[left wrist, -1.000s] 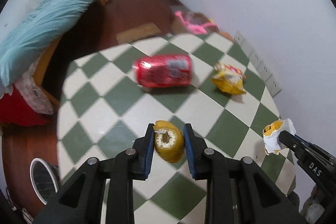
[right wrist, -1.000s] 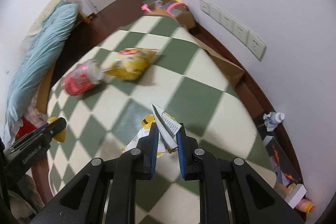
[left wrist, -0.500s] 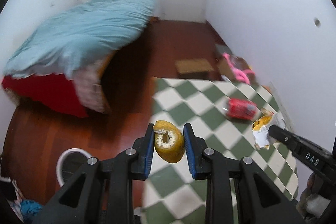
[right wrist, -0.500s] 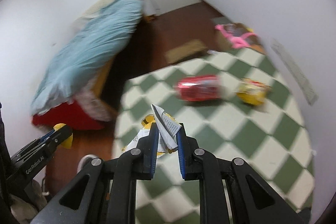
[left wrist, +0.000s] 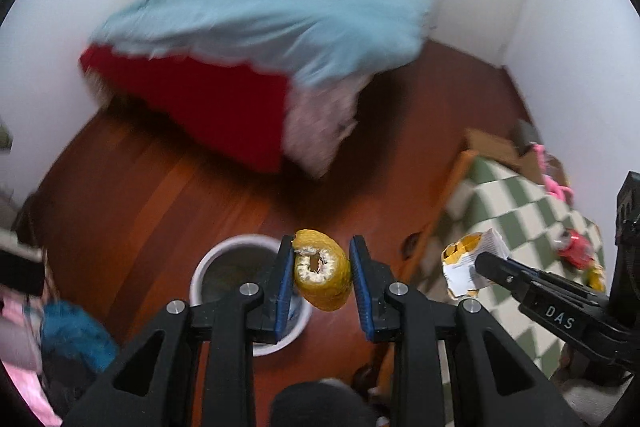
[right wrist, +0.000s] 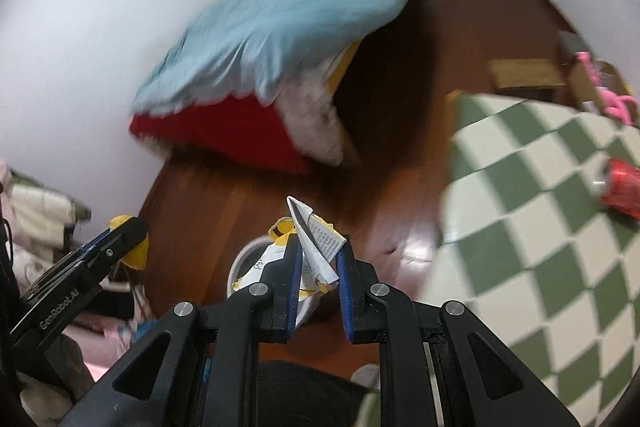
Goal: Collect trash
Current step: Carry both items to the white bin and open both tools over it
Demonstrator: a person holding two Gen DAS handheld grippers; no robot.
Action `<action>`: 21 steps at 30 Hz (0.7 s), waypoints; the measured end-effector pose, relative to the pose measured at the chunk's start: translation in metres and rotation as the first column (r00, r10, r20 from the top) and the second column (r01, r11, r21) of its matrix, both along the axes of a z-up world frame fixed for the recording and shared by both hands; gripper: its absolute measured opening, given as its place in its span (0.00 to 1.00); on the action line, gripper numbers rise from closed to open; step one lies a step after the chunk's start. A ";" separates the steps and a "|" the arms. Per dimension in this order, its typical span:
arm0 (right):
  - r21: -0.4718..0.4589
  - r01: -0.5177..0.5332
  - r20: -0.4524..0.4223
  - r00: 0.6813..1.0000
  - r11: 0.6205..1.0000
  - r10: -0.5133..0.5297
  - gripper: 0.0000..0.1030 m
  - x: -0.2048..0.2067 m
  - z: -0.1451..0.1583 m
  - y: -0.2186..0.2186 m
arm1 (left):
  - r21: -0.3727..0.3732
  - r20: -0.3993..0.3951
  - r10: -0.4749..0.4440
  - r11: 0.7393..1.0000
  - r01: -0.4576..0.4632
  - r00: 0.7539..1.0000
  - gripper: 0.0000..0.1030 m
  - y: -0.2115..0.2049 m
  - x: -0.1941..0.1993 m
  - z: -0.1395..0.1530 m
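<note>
Both loads carried to the bin

Left hand-held gripper point(left wrist: 322, 277) pinching peel point(left wrist: 321, 275), right hand-held gripper point(right wrist: 318, 267) pinching wrapper point(right wrist: 316, 247), have swung off the worktop point(right wrist: 540, 227) over the white bin point(left wrist: 224, 263); release seems next.

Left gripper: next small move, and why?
Probably ease the left gripper slightly left until the yellow peel sits over the white bin, then open. The peel is clamped just right of the bin's opening, above the wooden floor, so releasing now might miss.
</note>
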State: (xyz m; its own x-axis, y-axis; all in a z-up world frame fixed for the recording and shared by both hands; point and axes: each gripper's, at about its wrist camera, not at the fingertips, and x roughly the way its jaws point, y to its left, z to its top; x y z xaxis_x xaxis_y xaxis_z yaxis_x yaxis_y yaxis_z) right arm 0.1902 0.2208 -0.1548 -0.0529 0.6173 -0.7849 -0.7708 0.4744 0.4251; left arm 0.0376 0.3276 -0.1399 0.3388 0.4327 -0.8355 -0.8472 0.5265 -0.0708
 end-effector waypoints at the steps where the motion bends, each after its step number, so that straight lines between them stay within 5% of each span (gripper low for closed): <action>1: -0.028 -0.029 -0.020 0.999 0.999 0.029 0.17 -0.011 -0.015 0.019 | -0.024 -0.013 0.028 0.999 -0.028 1.000 0.23 0.011 -0.010 -0.013; 8: -0.183 -0.183 -0.139 0.977 0.966 0.159 0.17 -0.058 -0.115 0.113 | -0.207 -0.070 0.168 0.962 -0.179 0.983 0.23 0.077 -0.067 -0.099; 15: -0.315 -0.284 -0.171 0.956 0.906 0.240 0.17 -0.086 -0.192 0.178 | -0.400 -0.070 0.258 0.878 -0.265 0.963 0.28 0.114 -0.093 -0.176; 21: -0.369 -0.354 -0.219 0.932 0.860 0.289 0.17 -0.099 -0.242 0.212 | -0.401 -0.135 0.267 0.866 -0.299 0.954 0.39 0.120 -0.097 -0.201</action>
